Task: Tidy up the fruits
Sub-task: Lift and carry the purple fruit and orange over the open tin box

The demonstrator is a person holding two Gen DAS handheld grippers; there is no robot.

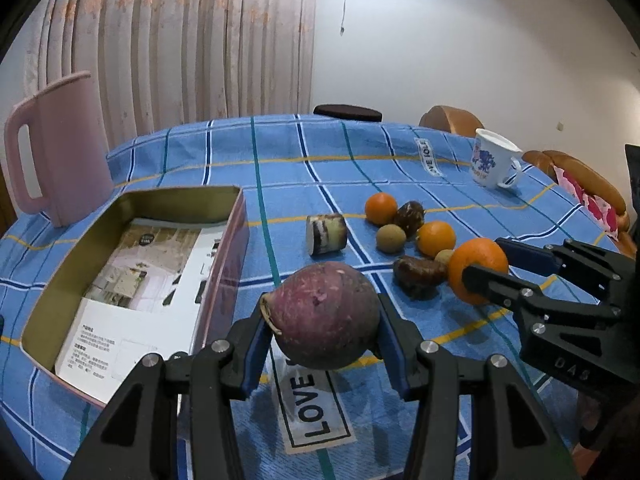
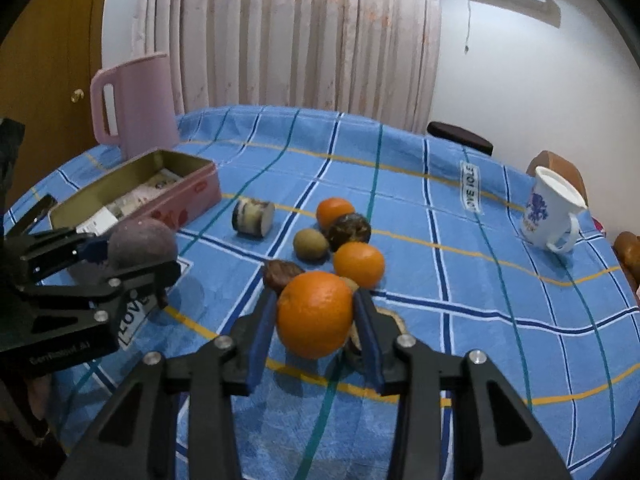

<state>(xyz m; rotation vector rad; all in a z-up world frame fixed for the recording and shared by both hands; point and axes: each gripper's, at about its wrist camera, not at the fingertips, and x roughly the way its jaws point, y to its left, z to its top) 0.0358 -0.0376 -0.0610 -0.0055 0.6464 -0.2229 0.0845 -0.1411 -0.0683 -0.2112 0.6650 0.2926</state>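
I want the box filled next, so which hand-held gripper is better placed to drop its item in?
Left hand-held gripper: it holds the purple root right beside the open box. The right one, on an orange, sits farther away.

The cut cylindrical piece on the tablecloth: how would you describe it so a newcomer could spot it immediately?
Start at the open pink tin on the blue checked tablecloth, then look between it and the cluster of oranges. There the cut cylindrical piece lies alone on its side, touching nothing. Unlike the round fruit nearby, it is a short stub with flat pale ends and dark purple bands.
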